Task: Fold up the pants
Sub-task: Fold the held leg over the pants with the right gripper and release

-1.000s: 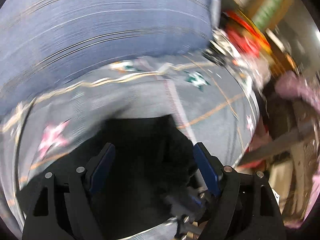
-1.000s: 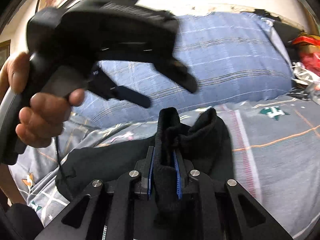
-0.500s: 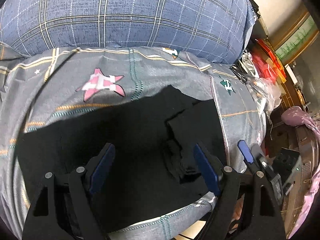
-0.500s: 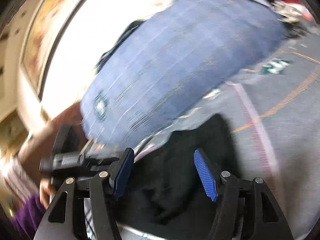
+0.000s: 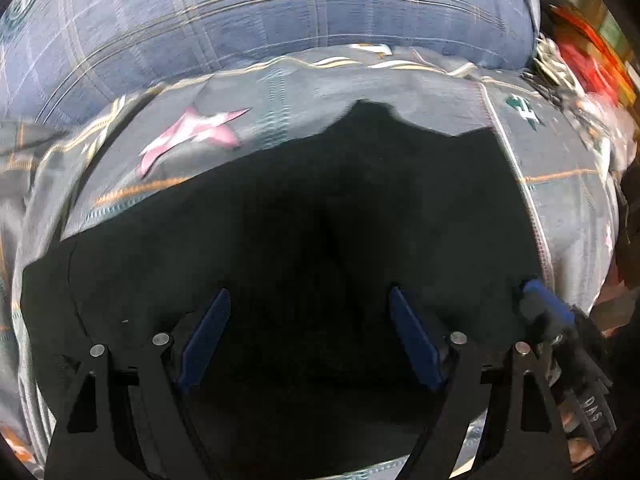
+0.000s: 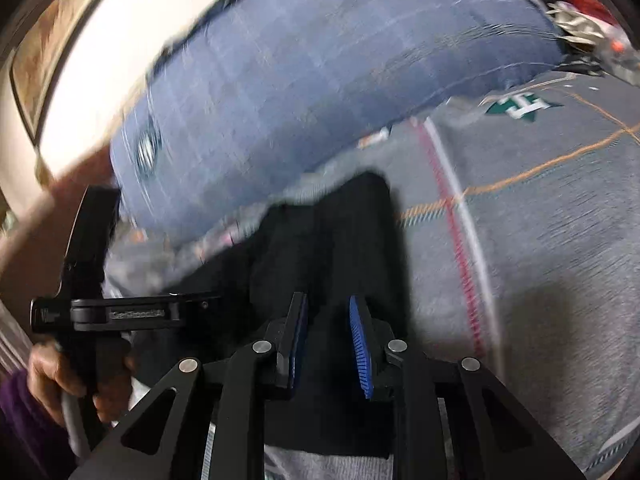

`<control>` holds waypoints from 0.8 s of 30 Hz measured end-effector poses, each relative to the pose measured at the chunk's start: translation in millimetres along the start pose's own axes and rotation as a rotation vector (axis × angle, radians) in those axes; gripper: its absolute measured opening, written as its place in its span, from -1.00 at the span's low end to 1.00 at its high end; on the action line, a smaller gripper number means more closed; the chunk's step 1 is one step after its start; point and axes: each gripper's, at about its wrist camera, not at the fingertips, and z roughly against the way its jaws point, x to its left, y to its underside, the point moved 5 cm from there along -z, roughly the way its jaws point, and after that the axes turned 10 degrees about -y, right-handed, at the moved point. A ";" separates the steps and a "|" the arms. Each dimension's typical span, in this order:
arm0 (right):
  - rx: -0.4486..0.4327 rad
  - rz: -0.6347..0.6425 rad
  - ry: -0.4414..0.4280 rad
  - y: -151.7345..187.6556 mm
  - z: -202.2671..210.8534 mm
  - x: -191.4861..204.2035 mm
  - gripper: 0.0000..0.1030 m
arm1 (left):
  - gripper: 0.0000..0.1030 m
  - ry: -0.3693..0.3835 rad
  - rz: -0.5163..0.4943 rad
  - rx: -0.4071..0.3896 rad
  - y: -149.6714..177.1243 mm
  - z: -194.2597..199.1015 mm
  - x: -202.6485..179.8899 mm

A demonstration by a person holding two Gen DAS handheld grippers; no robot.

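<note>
Black pants (image 5: 320,240) folds unreadable, motion-blurred. Left gripper (image 5: 308,340) over pants, fingers wide apart. Right gripper (image 6: 328,340) jaws just narrowed; grip on pants unclear.

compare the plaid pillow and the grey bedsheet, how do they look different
The plaid pillow is blue and bulges up plump; the grey bedsheet lies flat. The pillow bears only thin check lines; the sheet carries star motifs. The black pants lie on the sheet, not the pillow. Both are checked fabric.

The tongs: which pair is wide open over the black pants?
The left tongs are spread wide above the black pants. The right tongs have just been closing and stand narrow.
</note>
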 end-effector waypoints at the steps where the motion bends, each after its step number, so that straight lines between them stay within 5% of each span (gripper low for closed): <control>1: 0.052 0.017 0.004 6.5 -8.5 2.2 -0.53 | 0.60 0.000 0.024 0.005 0.8 0.7 10.9; 4: 0.079 0.096 0.060 13.1 -15.4 6.4 -0.59 | 0.60 -0.148 0.036 0.011 5.8 2.9 48.0; 9: 0.078 0.067 0.045 13.7 -15.8 2.3 -0.57 | 0.60 0.011 0.153 -0.006 19.7 23.7 74.1; 15: 0.073 0.126 0.081 16.0 -18.3 9.1 -0.54 | 0.60 0.140 0.104 -0.103 10.8 44.2 18.0; 18: 0.074 0.137 0.077 18.7 -15.7 9.7 -0.54 | 0.60 0.065 0.052 -0.103 7.8 27.6 -3.2; 20: 0.074 0.131 0.060 19.1 -14.4 7.4 -0.55 | 0.64 -0.058 -0.006 -0.066 17.3 7.9 -7.1; 24: 0.073 0.142 0.053 19.4 -13.4 7.3 -0.55 | 0.80 -0.035 0.040 -0.104 25.4 7.3 7.4</control>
